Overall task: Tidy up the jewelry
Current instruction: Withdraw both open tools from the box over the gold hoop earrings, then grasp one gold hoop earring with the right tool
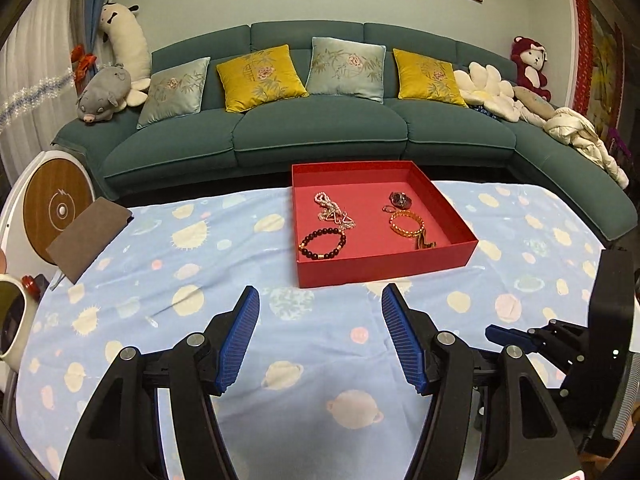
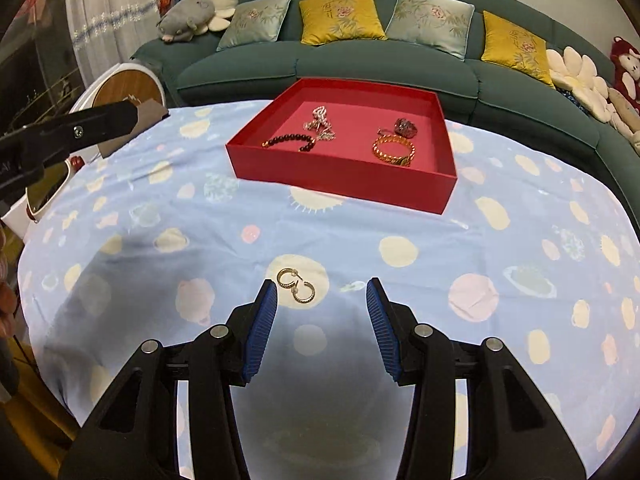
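Two gold hoop earrings [image 2: 296,286] low centre, outside red tray [image 2: 340,184]. Right gripper [image 2: 322,294] jaws spread, off-centre; left gripper [image 1: 320,300] likewise spread, empty. Risk: pinching cloth [image 2: 400,320] or flicking one hoop aside.

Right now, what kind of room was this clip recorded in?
Most likely a home living room: a long teal sofa with embroidered cushions and plush toys, framed pictures on the wall, and a table under a planet-print cloth holding a red jewelry tray.
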